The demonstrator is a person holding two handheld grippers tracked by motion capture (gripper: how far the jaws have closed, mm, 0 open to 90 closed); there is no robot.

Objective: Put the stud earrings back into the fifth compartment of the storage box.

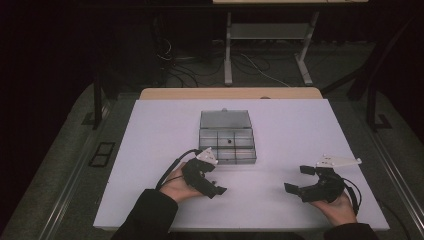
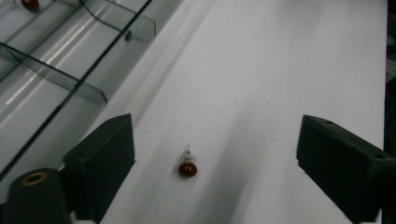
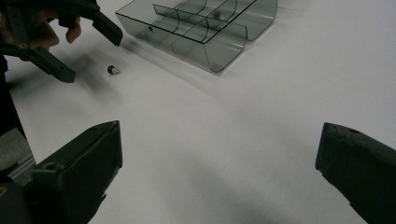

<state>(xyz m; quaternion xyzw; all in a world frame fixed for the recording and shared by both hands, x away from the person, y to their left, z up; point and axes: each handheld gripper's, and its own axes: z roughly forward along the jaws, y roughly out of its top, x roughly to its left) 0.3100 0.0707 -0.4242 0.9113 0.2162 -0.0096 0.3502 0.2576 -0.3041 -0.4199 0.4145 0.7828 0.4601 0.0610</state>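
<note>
The left gripper [image 2: 212,158] hangs above the white table [image 1: 300,130], jaws wide apart, nothing clamped; a small red bulb [image 2: 187,167] lies on the table between them. The right gripper [image 3: 219,172] is likewise spread and empty. Beyond stands the clear compartment box [image 1: 227,137].

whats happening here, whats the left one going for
A person holds a gripper in each hand over a white table. The left gripper is open with a small red bead on the table between its jaws, not yet touched, beside a clear compartment box holding another bead. The right gripper is open over bare table.
</note>
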